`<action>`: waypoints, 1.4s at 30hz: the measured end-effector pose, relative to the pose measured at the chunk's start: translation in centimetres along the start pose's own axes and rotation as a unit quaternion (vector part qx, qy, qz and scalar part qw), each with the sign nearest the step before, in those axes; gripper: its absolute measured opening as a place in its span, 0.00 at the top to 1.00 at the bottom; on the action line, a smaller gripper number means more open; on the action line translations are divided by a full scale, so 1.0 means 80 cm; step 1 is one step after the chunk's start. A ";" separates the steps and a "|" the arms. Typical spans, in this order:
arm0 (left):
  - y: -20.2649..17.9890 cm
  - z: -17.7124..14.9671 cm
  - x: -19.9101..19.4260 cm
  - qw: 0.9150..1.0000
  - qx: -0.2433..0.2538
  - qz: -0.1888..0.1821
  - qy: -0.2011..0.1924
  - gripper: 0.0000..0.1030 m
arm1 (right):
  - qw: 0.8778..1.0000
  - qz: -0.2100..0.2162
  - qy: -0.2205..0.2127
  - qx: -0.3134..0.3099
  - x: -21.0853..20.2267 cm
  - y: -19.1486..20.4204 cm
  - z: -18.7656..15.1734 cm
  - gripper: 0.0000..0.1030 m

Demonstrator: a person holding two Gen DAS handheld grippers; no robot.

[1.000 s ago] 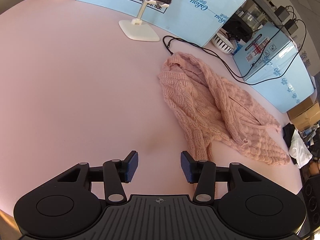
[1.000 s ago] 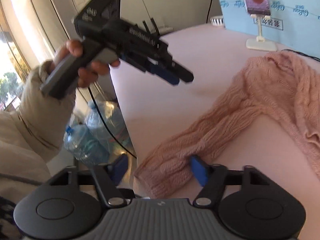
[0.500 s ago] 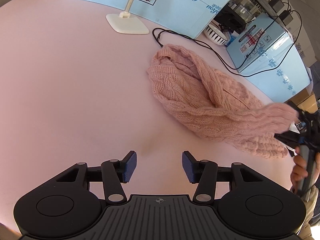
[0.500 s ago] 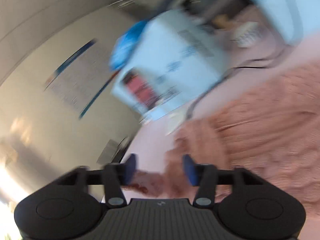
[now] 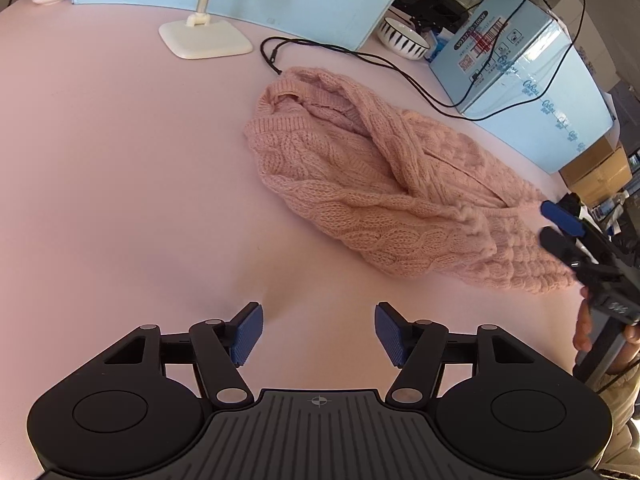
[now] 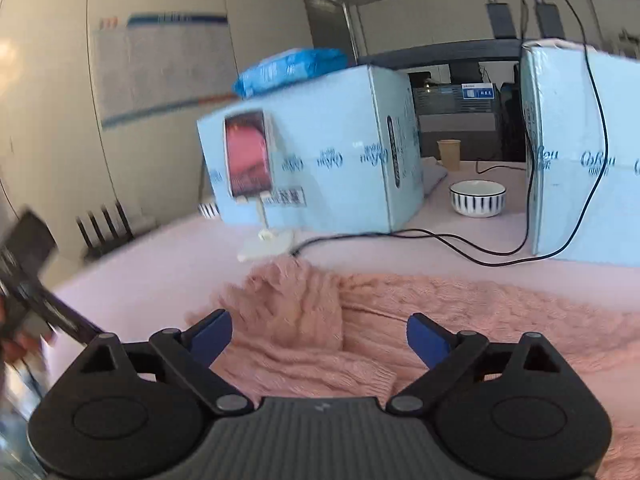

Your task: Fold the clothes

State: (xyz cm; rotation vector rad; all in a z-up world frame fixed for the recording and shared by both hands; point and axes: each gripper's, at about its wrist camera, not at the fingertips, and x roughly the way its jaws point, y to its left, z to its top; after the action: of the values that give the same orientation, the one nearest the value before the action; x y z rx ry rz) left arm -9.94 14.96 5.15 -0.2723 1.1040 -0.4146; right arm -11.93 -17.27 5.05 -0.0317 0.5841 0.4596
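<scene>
My left gripper (image 5: 318,330) hangs over bare pink table (image 5: 120,184), jaws opening, nothing between them. The pink knitted sweater (image 5: 384,184) lies bunched ahead and to its right. My right gripper (image 6: 320,338) sits low over the sweater's near end, jaws opening wide, knit between the pads (image 6: 210,336) but not pinched.

The script brand "CoRou" is being shown repeatedly in dark blue on the light blue carton (image 5: 520,80) lying ahead and to the right of the left jaws, beside a barcode label whose digits are too small to be read. The same brand is being repeated along the second light blue carton (image 6: 340,152) ahead of the right jaws. Boxed Chinese characters are being displayed on it, too blurred to be read.
</scene>
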 end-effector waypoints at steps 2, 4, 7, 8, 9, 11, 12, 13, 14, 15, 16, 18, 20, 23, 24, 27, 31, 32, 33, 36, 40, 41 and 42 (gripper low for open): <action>-0.001 0.001 0.002 1.000 0.002 -0.001 0.001 0.40 | 0.999 0.006 0.044 0.022 0.026 -0.005 -0.006 0.45; 0.000 0.001 0.002 1.000 0.000 -0.003 0.002 0.40 | 0.995 0.038 0.061 0.072 0.039 -0.020 -0.009 0.81; 0.006 0.000 0.002 1.000 -0.004 -0.003 0.003 0.40 | 0.990 0.056 0.006 0.129 0.019 -0.040 -0.004 0.91; 0.008 -0.001 0.001 1.000 -0.005 -0.002 0.004 0.40 | 0.989 0.058 -0.018 0.136 0.008 -0.045 0.001 0.91; 0.010 -0.001 0.001 1.000 -0.007 -0.001 0.004 0.40 | 0.988 0.064 -0.035 0.136 0.001 -0.046 0.005 0.91; 0.016 -0.001 -0.001 1.000 -0.013 -0.004 0.002 0.40 | 0.984 0.077 -0.070 0.144 -0.012 -0.053 0.017 0.91; 0.018 0.000 -0.002 1.000 -0.014 -0.004 0.002 0.40 | 0.983 0.071 -0.075 0.149 -0.011 -0.055 0.023 0.91; 0.019 0.000 -0.002 1.000 -0.016 -0.004 0.001 0.40 | 0.983 0.065 -0.077 0.153 -0.009 -0.057 0.028 0.90; 0.019 0.001 -0.001 1.000 -0.016 -0.004 0.000 0.40 | 0.984 0.058 -0.062 0.159 -0.003 -0.060 0.028 0.86; 0.020 0.001 -0.001 1.000 -0.017 -0.003 -0.001 0.39 | 0.984 0.052 -0.047 0.164 0.003 -0.064 0.028 0.82; 0.020 0.002 -0.001 1.000 -0.016 -0.003 -0.002 0.39 | 0.984 0.048 -0.031 0.171 0.009 -0.067 0.028 0.77; 0.019 0.001 0.000 1.000 -0.010 -0.004 -0.003 0.38 | 0.979 0.060 0.016 0.196 0.025 -0.073 0.019 0.35; 0.018 0.000 0.000 1.000 -0.004 -0.006 -0.004 0.34 | 0.970 0.081 0.062 0.223 0.039 -0.076 0.004 0.31; 0.017 0.001 0.001 1.000 0.001 -0.008 -0.002 0.32 | 0.972 0.077 0.077 0.207 0.046 -0.067 -0.004 0.31; 0.017 0.002 0.002 1.000 0.000 -0.009 -0.002 0.31 | 0.975 0.067 0.076 0.200 0.047 -0.064 -0.005 0.38; 0.016 0.003 0.004 1.000 -0.006 -0.009 -0.008 0.31 | 0.983 0.033 0.076 0.166 0.057 -0.051 -0.007 0.93; 0.017 0.001 0.002 1.000 -0.005 -0.012 -0.013 0.31 | 0.988 0.015 0.041 0.148 0.049 -0.044 -0.002 0.99; 0.018 0.001 0.002 1.000 -0.005 -0.014 -0.013 0.31 | 0.989 0.012 0.030 0.145 0.045 -0.043 -0.001 0.99; 0.019 0.002 0.002 1.000 -0.006 -0.016 -0.011 0.31 | 0.990 0.009 0.017 0.142 0.041 -0.042 0.001 1.00; 0.023 0.005 0.003 1.000 -0.007 -0.021 -0.007 0.31 | 0.991 0.000 -0.023 0.134 0.023 -0.043 0.015 1.00; 0.024 0.004 0.003 1.000 -0.004 -0.024 -0.008 0.31 | 0.988 0.018 -0.001 0.151 0.027 -0.057 0.024 0.85; 0.023 0.004 0.004 1.000 -0.001 -0.025 -0.007 0.30 | 0.987 0.029 0.018 0.158 0.033 -0.061 0.022 0.70; 0.023 0.004 0.004 1.000 0.002 -0.026 -0.006 0.30 | 0.984 0.038 0.040 0.168 0.041 -0.065 0.018 0.51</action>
State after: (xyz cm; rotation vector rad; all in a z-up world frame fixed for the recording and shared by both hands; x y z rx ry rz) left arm -9.23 16.43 4.28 -0.3006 1.0858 -0.4607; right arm -6.56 -20.37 3.95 0.2956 0.7367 0.4298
